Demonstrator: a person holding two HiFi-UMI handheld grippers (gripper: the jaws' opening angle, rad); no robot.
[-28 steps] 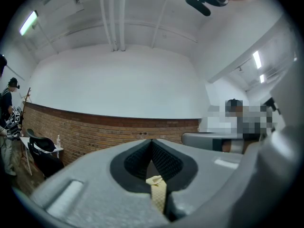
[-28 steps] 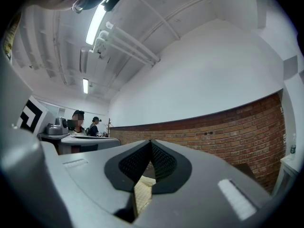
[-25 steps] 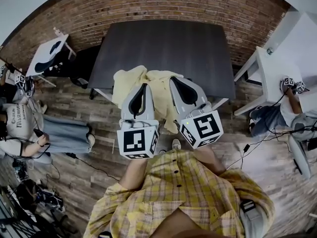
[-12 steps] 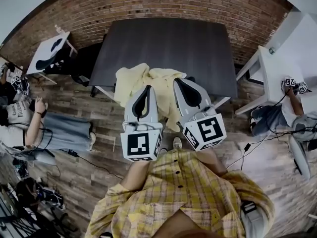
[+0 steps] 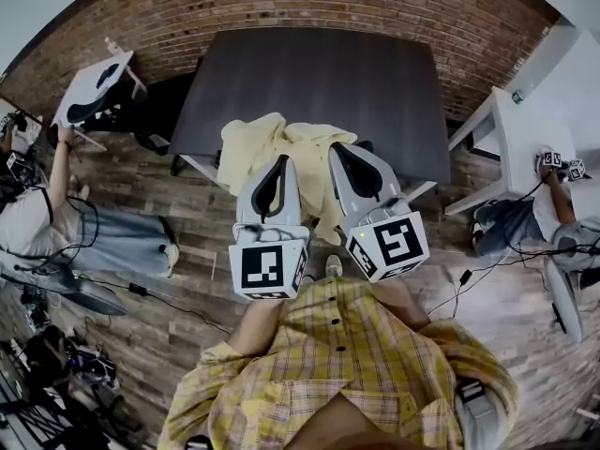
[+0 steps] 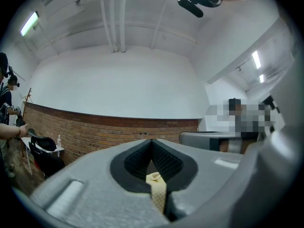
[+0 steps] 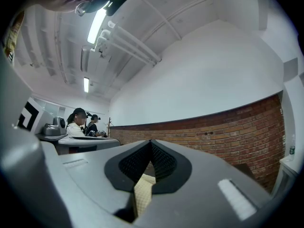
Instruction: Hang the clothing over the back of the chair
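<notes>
Hardly moved in a second: at the near edge of the table (image 5: 309,73), the clothing (image 5: 267,143) hangs lifted.
Left gripper (image 5: 276,162) and right gripper (image 5: 339,150) each pinch a yellow fold. Probably mid-carry. Next, find the chair back, not clearly seen, and drape.

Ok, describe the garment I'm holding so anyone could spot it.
Find the dark table by the brick wall. At its near edge bunches the pale yellow clothing, pinched in the left tongs and right tongs. It's plain, unlike the wearer's checked shirt.
</notes>
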